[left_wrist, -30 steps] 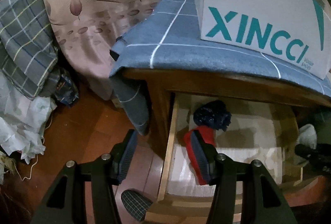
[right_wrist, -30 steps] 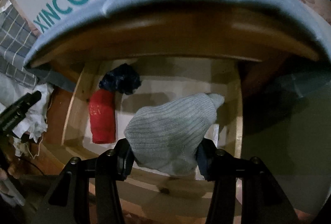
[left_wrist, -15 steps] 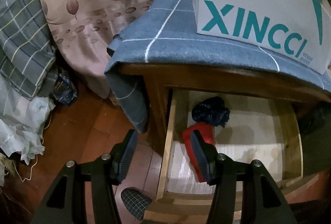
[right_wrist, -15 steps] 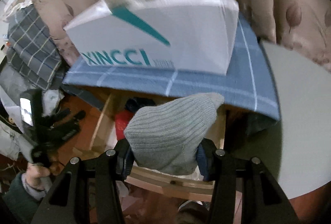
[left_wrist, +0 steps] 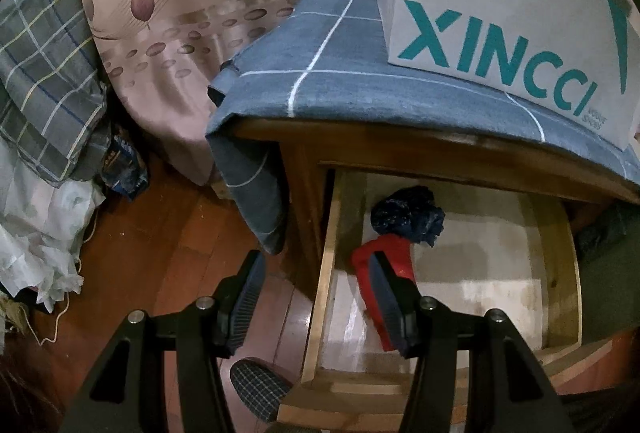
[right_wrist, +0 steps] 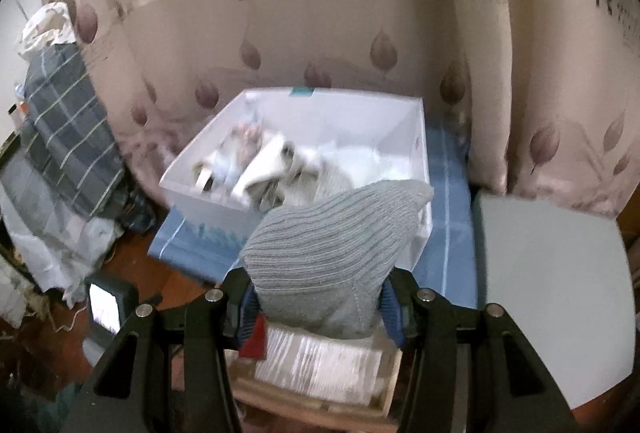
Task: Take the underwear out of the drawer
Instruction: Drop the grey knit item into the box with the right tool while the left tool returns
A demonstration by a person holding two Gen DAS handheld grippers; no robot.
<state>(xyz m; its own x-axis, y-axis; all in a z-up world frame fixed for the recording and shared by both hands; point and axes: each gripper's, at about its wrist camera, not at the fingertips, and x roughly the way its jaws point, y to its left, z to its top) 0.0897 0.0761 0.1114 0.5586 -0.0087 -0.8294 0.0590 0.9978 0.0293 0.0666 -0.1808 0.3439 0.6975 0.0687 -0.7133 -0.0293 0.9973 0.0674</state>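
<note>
Raised from drawer (left_wrist: 448,297) over garment-filled box (right_wrist: 404,137), right tongs (right_wrist: 316,303) pinch grey underwear (right_wrist: 328,245).

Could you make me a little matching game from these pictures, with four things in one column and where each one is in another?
Things:
1. grey ribbed garment
2. red garment
3. dark blue bundle
4. white XINCCI box

Places:
A. standing on the blue checked cloth on the cabinet top
B. lying along the left side of the open drawer
C. clamped in the right claw, above the drawer
D. at the back of the drawer, just behind the red piece

Pairs: 1-C, 2-B, 3-D, 4-A
</note>
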